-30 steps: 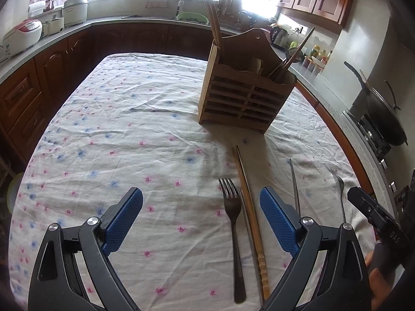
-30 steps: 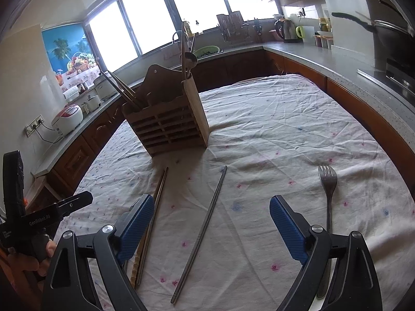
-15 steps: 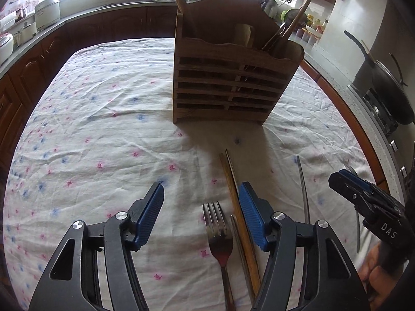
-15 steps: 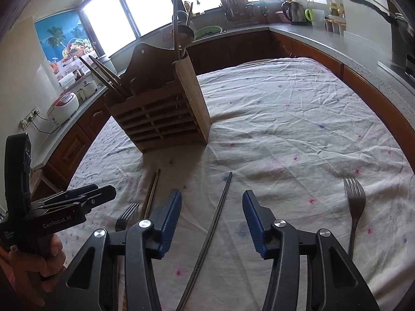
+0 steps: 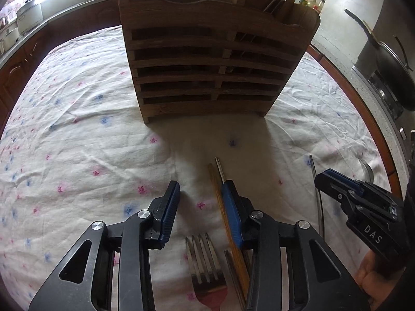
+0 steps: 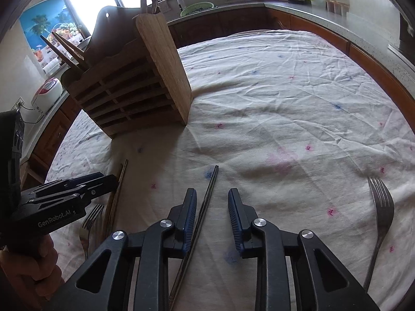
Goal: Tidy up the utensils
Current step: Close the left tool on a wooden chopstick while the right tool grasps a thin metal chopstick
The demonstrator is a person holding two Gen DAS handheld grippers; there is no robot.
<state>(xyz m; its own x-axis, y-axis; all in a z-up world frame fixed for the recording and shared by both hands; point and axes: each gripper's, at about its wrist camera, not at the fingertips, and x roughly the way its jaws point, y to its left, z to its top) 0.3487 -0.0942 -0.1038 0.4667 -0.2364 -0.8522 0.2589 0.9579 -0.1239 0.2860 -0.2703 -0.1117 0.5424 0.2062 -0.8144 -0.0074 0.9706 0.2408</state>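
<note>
Both grippers have dropped toward the tablecloth (image 5: 77, 108) and narrowed since a second ago. The left gripper (image 5: 201, 212), half-closed and empty, straddles the fork (image 5: 205, 264) at lower centre; the right gripper (image 6: 211, 216), likewise empty, brackets the metal chopstick (image 6: 205, 207). Grasps look imminent; the wooden holder (image 5: 207, 59) waits at upper centre.

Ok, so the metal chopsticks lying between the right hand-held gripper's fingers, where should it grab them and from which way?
Grip the metal chopsticks on the shaft, from straight above, with the right hand-held gripper pinching across their width. They lie flat on the cloth, running along the fingers, so only a top-down pinch across them seems workable.
</note>
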